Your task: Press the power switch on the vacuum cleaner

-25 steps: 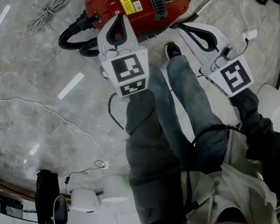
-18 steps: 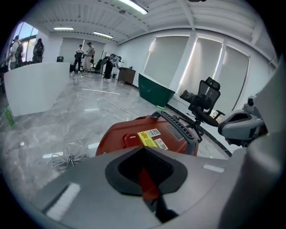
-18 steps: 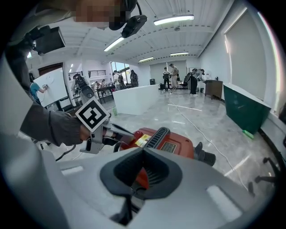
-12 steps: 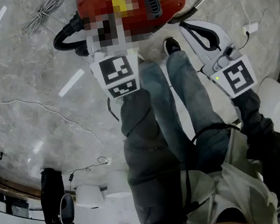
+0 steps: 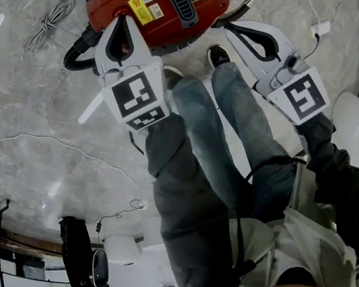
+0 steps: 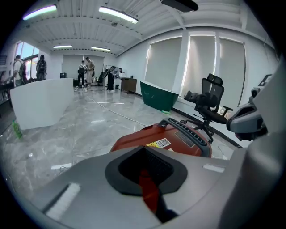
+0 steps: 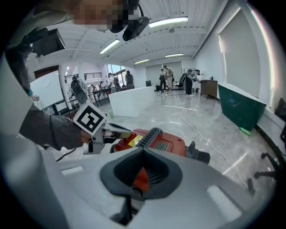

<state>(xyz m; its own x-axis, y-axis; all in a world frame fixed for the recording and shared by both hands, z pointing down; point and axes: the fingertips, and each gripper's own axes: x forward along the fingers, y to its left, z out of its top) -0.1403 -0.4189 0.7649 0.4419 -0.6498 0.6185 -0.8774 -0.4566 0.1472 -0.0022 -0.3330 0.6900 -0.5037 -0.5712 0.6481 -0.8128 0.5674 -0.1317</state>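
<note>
Two grippers, both closed on nothing, face the red canister vacuum cleaner (image 5: 210, 6), the left gripper (image 5: 121, 21) over its 8 o'clock edge, the right gripper (image 5: 232, 29) short at 4 o'clock.

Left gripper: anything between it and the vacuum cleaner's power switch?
Nothing visible. The left gripper, jaws together, hangs right over the red vacuum cleaner, beside its yellow label. Only red body shows past the jaws. The switch itself can't be made out; it may lie under the gripper.

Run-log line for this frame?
left claw shut, tip over vacuum cleaner beside yellow label | right claw shut, off its near edge | press contact unclear
</note>
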